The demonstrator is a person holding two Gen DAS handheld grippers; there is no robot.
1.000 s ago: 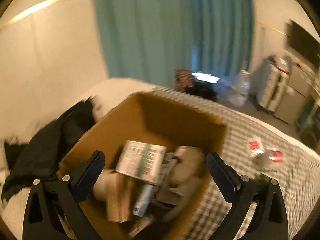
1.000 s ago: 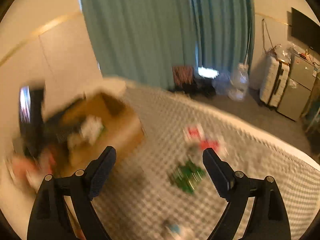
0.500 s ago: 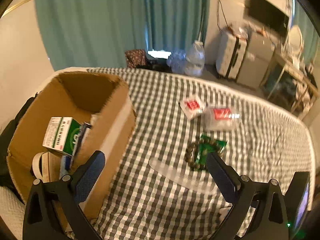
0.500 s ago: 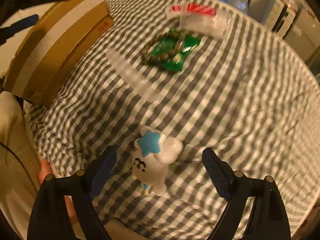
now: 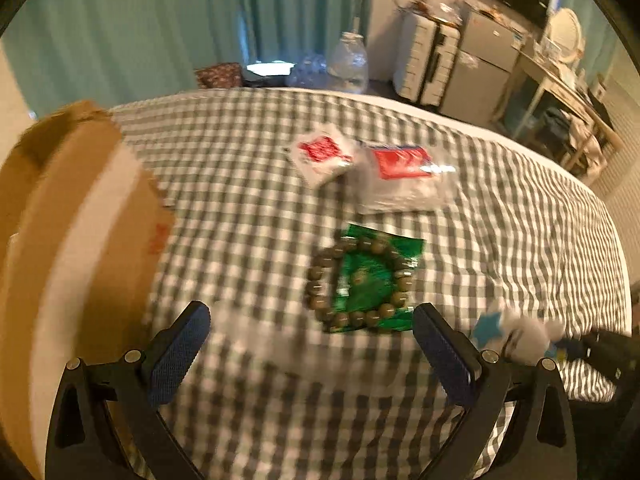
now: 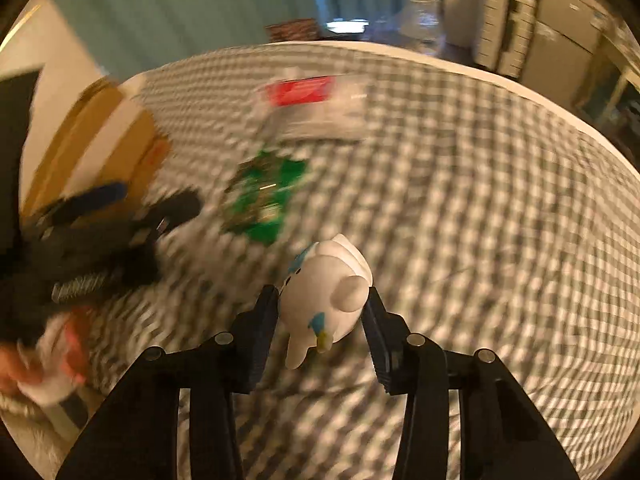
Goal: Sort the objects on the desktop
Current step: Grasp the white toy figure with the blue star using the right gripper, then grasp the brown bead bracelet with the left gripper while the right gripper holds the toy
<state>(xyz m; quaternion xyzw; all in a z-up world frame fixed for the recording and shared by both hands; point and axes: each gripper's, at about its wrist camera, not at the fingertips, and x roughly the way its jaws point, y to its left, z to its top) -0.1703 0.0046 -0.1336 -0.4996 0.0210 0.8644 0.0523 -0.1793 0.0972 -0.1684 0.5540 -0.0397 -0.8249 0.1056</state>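
My right gripper (image 6: 323, 304) clenched the white toy (image 6: 326, 296) above the checked cloth (image 6: 460, 184). My left gripper (image 5: 312, 348) hung released near the bead bracelet (image 5: 358, 284) on its green packet (image 5: 372, 280), beside the cardboard box (image 5: 80, 240)

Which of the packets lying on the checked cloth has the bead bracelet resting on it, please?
The green packet, nearest the left gripper, carries the bead bracelet. The two white packets with red labels lie farther back with nothing on them.
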